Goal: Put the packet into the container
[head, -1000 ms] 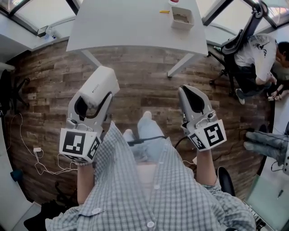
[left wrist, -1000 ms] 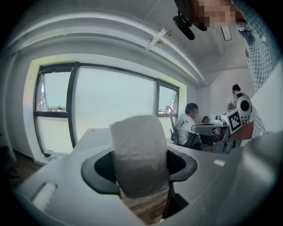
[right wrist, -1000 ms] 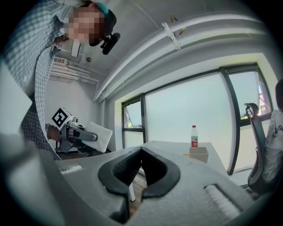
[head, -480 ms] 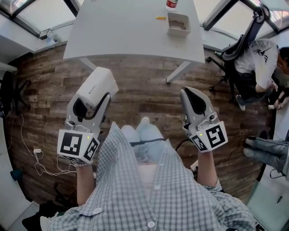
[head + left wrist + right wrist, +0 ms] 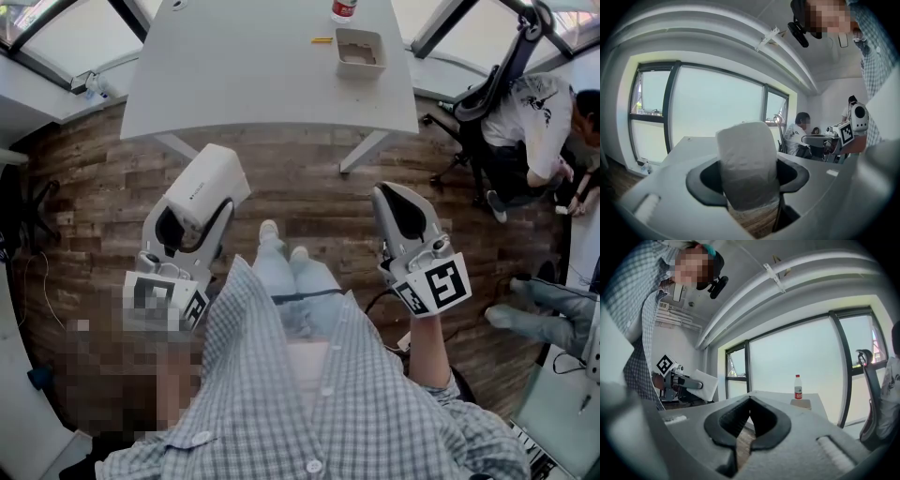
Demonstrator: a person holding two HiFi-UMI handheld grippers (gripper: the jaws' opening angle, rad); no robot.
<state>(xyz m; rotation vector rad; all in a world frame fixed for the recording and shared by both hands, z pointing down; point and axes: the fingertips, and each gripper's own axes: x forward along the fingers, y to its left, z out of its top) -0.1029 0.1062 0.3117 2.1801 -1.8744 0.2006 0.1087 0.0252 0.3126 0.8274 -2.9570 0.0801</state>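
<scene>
A white packet (image 5: 211, 178) sticks out of my left gripper (image 5: 202, 211), which is shut on it above the wooden floor. In the left gripper view the packet (image 5: 747, 164) stands upright between the dark jaws and fills the gap. My right gripper (image 5: 389, 192) is held level at the right, shut with nothing in it; its tips (image 5: 750, 400) meet. The small tan container (image 5: 361, 52) sits on the grey table (image 5: 262, 84) ahead, far from both grippers. The right gripper view also shows the container (image 5: 801, 404).
A bottle (image 5: 344, 9) with a red label stands behind the container, and a yellow pen (image 5: 322, 40) lies left of it. A person sits in an office chair (image 5: 539, 103) at the right. White cables (image 5: 56, 300) lie on the floor at the left.
The table and container have slid lower and nearer in the head view as both grippers were carried forward. The packet stays gripped in the left one.
</scene>
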